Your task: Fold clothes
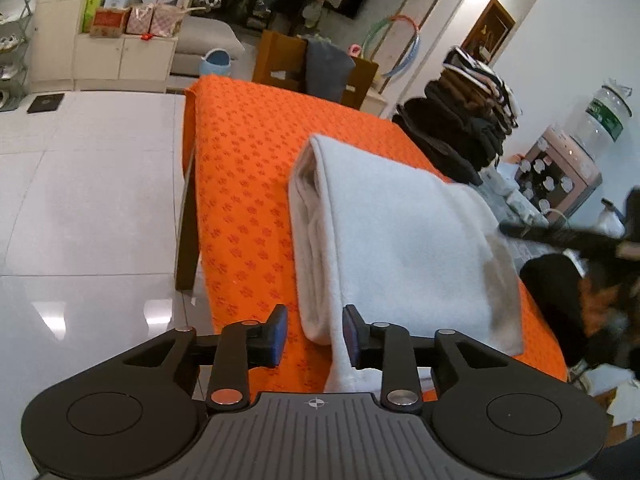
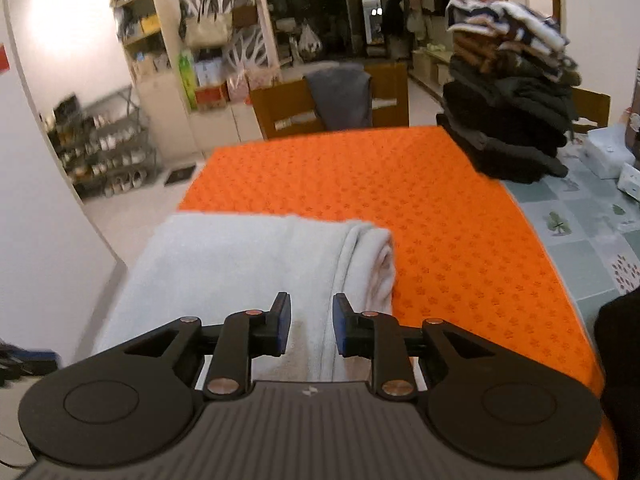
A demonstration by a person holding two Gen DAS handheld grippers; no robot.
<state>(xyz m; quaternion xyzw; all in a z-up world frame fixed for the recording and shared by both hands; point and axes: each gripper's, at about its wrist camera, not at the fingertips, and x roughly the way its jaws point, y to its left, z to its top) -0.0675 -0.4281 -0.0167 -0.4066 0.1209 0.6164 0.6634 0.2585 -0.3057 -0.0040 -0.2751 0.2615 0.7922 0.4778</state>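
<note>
hovering over folded white garment (image 1: 400, 248) | left gripper (image 1: 315, 334) jaws apart, nothing clamped | right gripper (image 2: 311, 322) jaws apart, nothing clamped

1. We are looking into a lived-in home: a shoe rack (image 2: 108, 148) is standing by the wall.
2. Dining chairs (image 2: 332, 100), a sofa (image 1: 208, 40) and cluttered shelves (image 2: 140, 20) are filling the room.

A: Can you see all of the white cloth (image 1: 400, 240)?
B: No. Its near end hides under the left tool (image 1: 315, 336).
A: And that dark thing (image 1: 568, 240) on the right?
B: Too blurry to tell. The shoe rack (image 2: 104, 152) is fuzzy too.
</note>
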